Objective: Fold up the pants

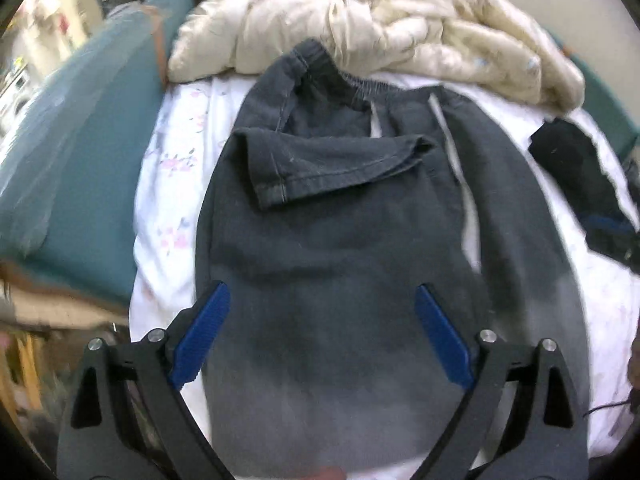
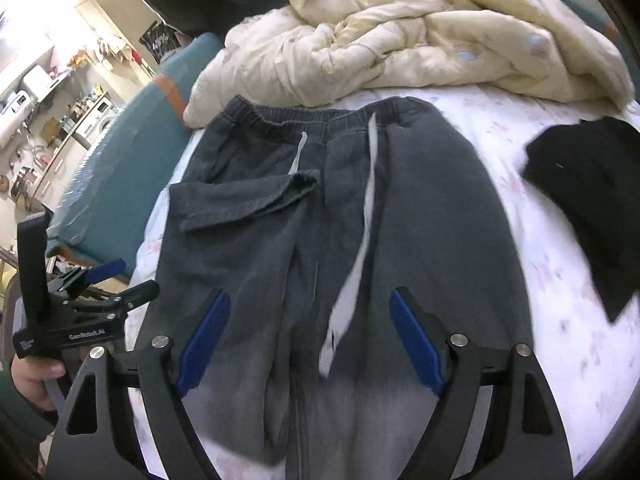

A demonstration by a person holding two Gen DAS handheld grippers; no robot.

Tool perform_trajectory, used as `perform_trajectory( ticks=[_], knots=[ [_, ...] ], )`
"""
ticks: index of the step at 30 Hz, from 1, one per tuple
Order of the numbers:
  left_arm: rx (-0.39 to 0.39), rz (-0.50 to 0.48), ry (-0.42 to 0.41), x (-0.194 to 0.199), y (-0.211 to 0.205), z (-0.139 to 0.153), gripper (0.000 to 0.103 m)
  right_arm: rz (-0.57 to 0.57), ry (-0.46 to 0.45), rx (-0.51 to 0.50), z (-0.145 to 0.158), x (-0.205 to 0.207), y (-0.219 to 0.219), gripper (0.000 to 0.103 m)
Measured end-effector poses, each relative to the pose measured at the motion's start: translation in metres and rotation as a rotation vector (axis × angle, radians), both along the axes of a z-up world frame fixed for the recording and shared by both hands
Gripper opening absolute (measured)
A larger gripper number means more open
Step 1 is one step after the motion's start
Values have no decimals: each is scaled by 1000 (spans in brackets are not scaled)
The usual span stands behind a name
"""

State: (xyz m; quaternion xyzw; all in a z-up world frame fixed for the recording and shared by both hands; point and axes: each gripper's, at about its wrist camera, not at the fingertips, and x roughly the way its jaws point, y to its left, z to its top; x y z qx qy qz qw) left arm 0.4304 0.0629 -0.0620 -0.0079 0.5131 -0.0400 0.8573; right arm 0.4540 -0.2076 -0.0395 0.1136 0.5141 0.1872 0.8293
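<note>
White floral bed sheet (image 2: 520, 152) under dark grey pants (image 2: 320, 208), waistband far, one hem folded back left. Left gripper (image 1: 322, 300) and right gripper (image 2: 310, 306) both spread wide, grasping nothing.

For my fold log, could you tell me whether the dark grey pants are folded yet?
Partly folded: the dark grey drawstring pants lie waistband-up on the white floral bedsheet, with one hemmed leg end doubled up toward the waist.

Left claw (image 1: 322, 300) spread wide, empty; right claw (image 2: 310, 304) likewise
</note>
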Motion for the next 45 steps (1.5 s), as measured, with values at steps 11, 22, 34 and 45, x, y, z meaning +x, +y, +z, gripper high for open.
perform_trajectory(
  ticks=[11,22,34,45],
  knots=[
    [-54,108,-187,-125,-17,64,92,-40,-47,-32,51,-126,-52,84],
    [-262,82,-97,-287,-66,58,92,-51,21,77,51,-265,-103,84],
    [-285,-26,296,-413,-169,-65,76,-166,497,-141,-55,-408,-201,55],
    [-234,-186,383,-457,-230,-102,62,15,662,-241,-120,-439,-160,12]
  ],
)
